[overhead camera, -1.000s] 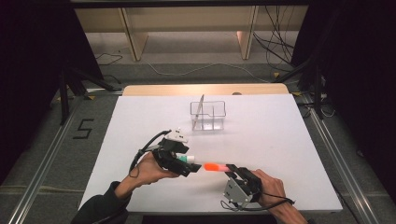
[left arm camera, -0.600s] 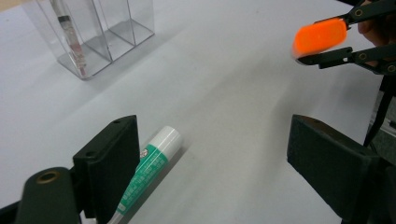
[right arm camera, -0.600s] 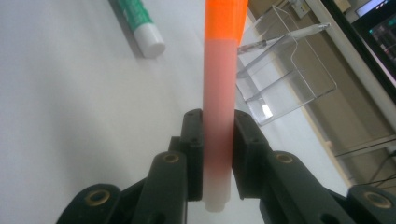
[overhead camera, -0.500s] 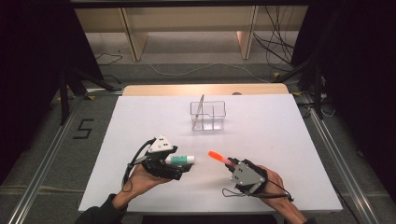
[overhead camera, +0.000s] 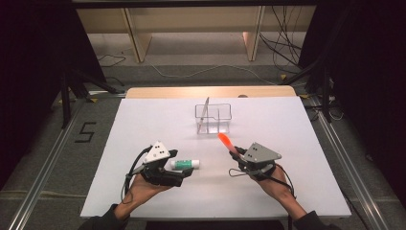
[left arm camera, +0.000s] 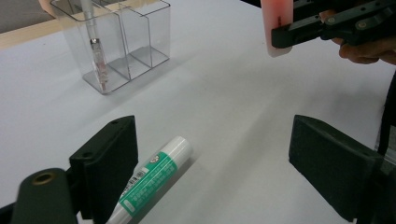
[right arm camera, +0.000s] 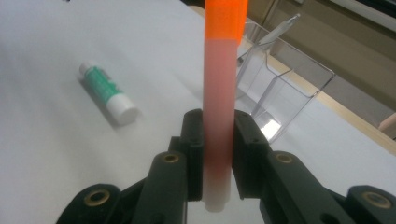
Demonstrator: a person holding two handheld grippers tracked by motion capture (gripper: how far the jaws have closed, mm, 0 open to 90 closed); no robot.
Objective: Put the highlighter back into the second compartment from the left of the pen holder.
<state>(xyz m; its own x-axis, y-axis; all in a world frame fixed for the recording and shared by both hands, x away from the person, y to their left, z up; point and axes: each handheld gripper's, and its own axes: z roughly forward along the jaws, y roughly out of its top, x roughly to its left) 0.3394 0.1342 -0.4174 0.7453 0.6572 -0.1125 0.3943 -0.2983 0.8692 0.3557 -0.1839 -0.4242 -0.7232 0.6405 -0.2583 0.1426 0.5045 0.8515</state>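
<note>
A second ago the two grippers met near the middle of the front edge, both at the orange marker. Now they are apart. The right gripper (overhead camera: 233, 152) is clenched on the marker (overhead camera: 224, 141), which stands up between its jaws in the right gripper view (right arm camera: 219, 116), orange cap end upward, pale body pinched at the pads. In the high view the marker tilts up and away from the hand, its tip pointing towards the clear organizer (overhead camera: 213, 118) that sits near the middle of the table (overhead camera: 297, 143), closer to the far edge.

The left gripper (overhead camera: 184, 173) has let go: its jaws stand wide apart in the left gripper view, with nothing pressed between them. A glue stick (left arm camera: 152, 179) lies flat on the table just beside the left jaw, green label up; from above it shows by that gripper's tip (overhead camera: 185, 164), towards the front-left part of the surface.

So the marker has passed to the right hand alone. That reads as a completed handover, and the step in hand looks like carrying the marker to the organizer. One compartment already holds a pen (left arm camera: 95, 51) leaning against its wall; the others look free. The marker is not yet over the organizer; it hangs between the front edge and the organizer's near wall. The freed left gripper sits well placed to take the glue stick.
</note>
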